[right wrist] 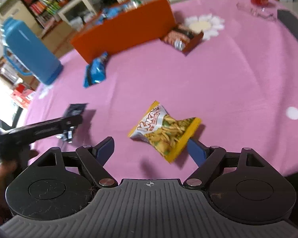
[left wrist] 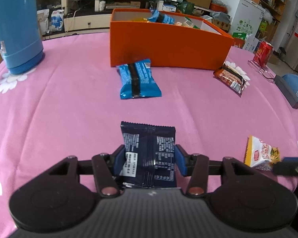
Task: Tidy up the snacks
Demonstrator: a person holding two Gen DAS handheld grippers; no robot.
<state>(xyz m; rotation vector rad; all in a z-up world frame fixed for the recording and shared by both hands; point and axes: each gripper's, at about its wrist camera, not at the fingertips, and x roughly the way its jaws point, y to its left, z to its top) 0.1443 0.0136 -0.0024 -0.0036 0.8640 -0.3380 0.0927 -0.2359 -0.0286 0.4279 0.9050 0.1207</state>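
Note:
My left gripper (left wrist: 149, 158) is shut on a dark navy snack packet (left wrist: 149, 148), its blue pads pressing both sides of it above the pink tablecloth. My right gripper (right wrist: 150, 144) stands wide open. A yellow chips packet (right wrist: 164, 129) lies tilted on the cloth just ahead of it, one corner over the right finger (right wrist: 196, 150). The left wrist view shows the same chips packet (left wrist: 262, 154) at the lower right. An orange box (left wrist: 168, 45) with several snacks inside stands at the back. A light blue packet (left wrist: 139, 79) leans at its front wall, and a brown packet (left wrist: 231, 77) lies by its right corner.
A blue thermos (left wrist: 17, 29) stands at the back left. A red can (left wrist: 263, 53), a pair of glasses (left wrist: 264, 71) and a dark flat case (left wrist: 286, 91) sit along the right edge. A person's hand (right wrist: 2, 170) shows at the lower left in the right wrist view.

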